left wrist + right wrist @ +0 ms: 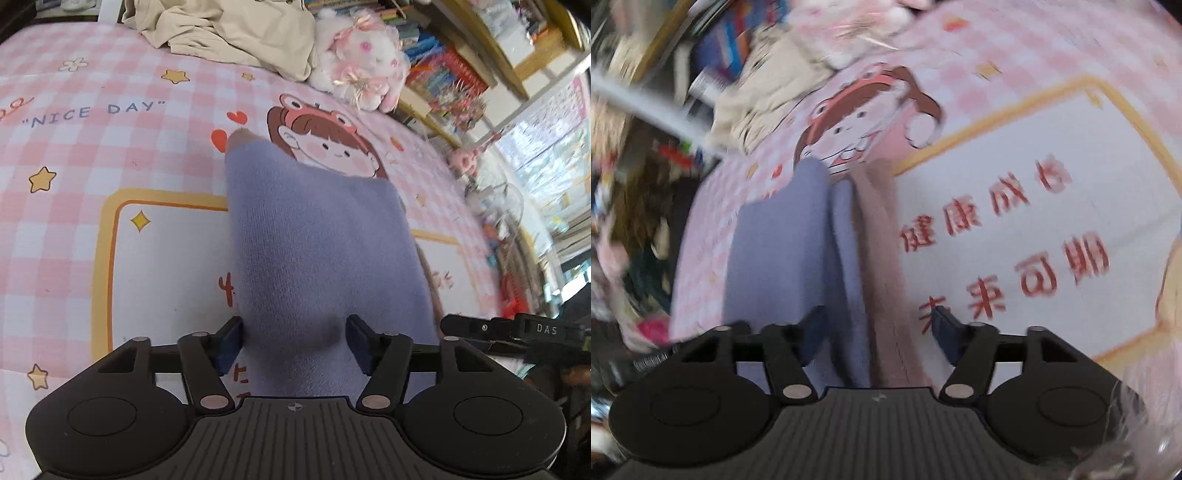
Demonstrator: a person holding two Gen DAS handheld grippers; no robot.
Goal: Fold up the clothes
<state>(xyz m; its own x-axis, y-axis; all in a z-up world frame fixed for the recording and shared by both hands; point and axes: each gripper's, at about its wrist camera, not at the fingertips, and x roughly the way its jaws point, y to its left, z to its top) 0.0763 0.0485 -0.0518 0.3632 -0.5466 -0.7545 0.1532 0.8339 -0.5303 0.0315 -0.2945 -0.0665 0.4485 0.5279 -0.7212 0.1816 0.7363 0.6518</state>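
Ahead, blue garment (317, 258) amid open bedsheet (110, 147).

Both claws (293, 343) (875, 332) parted, tilted downward

A lavender-blue knit garment (317, 258) with a beige-pink underside lies folded into a long narrow strip down the middle of the frame, on the pink checked bed sheet (110, 155); a beige garment (236, 33) sits crumpled at the upper edge.
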